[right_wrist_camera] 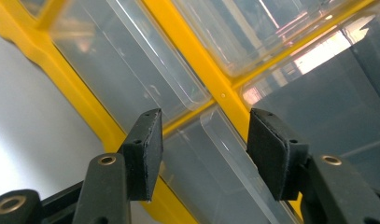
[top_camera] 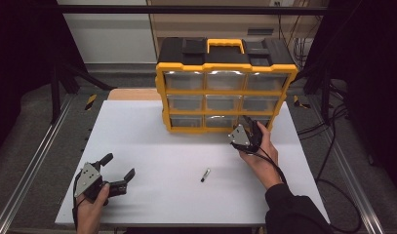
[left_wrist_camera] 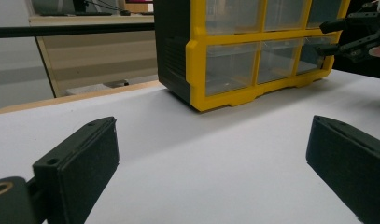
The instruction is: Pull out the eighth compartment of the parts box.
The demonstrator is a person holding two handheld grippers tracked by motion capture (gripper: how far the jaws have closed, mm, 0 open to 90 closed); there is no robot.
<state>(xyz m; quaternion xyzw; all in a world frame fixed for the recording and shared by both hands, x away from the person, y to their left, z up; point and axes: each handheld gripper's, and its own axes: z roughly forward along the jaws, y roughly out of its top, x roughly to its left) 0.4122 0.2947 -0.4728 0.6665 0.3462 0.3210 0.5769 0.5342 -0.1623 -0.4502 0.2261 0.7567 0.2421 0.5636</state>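
A yellow and black organizer (top_camera: 225,92) with clear drawers stands upright at the back middle of the white table (top_camera: 152,146). My right gripper (top_camera: 249,123) is up against its bottom right drawer (top_camera: 257,120). In the right gripper view the right gripper (right_wrist_camera: 204,140) is open, and the drawer's clear handle lip (right_wrist_camera: 225,135) lies between its pads without being pinched. My left gripper (top_camera: 120,165) rests low at the front left, wide open and holding nothing. The left gripper view looks past the left gripper (left_wrist_camera: 211,144) to the organizer (left_wrist_camera: 253,60) and the right gripper (left_wrist_camera: 337,39) farther off.
A small dark pen-like item (top_camera: 205,175) lies on the table between my two hands. Metal rails (top_camera: 35,156) run along both sides of the table, and cables (top_camera: 332,117) trail on the floor to the right.
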